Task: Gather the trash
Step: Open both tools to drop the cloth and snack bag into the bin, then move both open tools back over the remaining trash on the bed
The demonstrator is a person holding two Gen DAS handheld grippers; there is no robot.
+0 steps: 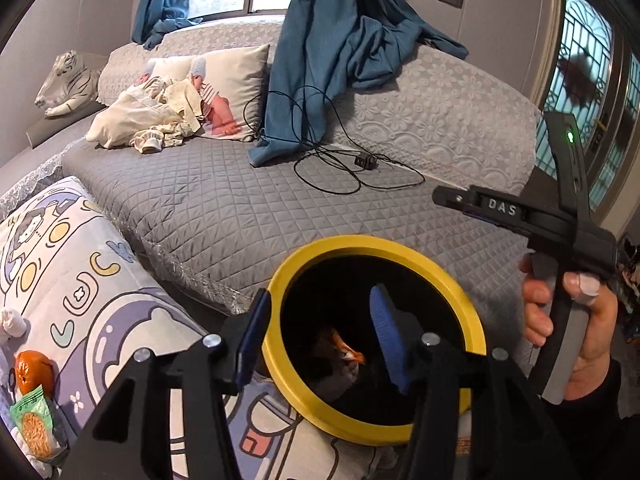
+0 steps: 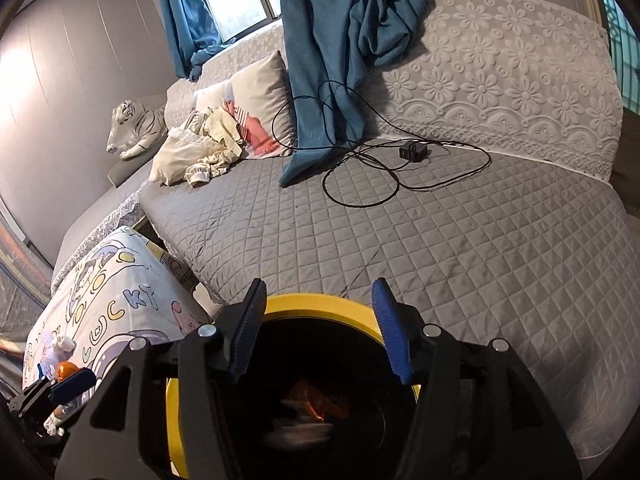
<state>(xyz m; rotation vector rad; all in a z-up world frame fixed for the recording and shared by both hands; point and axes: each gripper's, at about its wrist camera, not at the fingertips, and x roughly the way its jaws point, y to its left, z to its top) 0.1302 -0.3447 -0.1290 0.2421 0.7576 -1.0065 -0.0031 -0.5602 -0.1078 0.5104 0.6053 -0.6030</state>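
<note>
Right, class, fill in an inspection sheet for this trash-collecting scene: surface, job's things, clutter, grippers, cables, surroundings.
Surface: grey quilted sofa cover; cartoon-print cushion.
Job's things: yellow-rimmed bin with orange scraps inside; orange peel, snack packet and crumpled tissue on the cushion.
Clutter: cream clothes, blue curtain.
Grippers: left gripper open astride the bin rim; right gripper open over the bin.
Cables: black cable with charger.
Surroundings: toy tiger, window.
</note>
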